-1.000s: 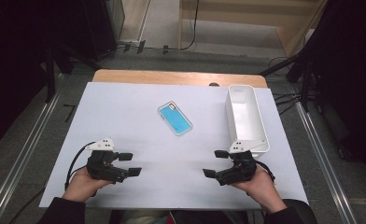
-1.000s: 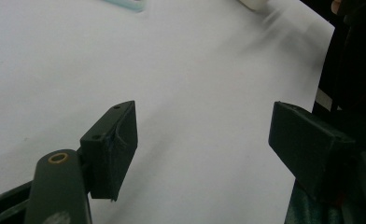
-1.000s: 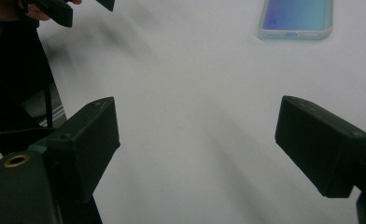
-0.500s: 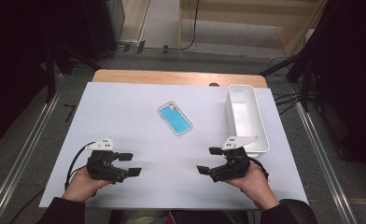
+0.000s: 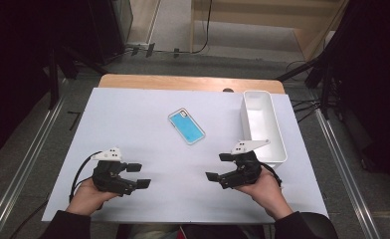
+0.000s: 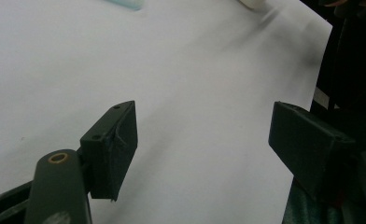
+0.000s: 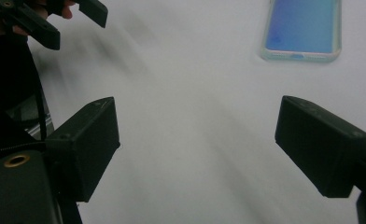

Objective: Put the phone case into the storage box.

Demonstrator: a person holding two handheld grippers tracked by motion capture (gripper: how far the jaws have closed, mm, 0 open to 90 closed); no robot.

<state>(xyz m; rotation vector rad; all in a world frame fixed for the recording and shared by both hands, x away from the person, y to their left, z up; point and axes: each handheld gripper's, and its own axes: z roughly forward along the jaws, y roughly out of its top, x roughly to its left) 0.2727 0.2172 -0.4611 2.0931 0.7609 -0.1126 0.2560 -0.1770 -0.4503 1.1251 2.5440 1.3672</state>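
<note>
Two grippers are held near the table's front edge, the left gripper (image 5: 137, 175) and right gripper (image 5: 218, 167), jaws apart and empty. Beyond them, one blue phone (image 5: 186, 126) in a clear case is seen flat, left of one white bin (image 5: 262, 124).

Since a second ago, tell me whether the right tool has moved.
Yes. The right tool has shifted slightly left, away from the white bin, toward the table's middle.
</note>
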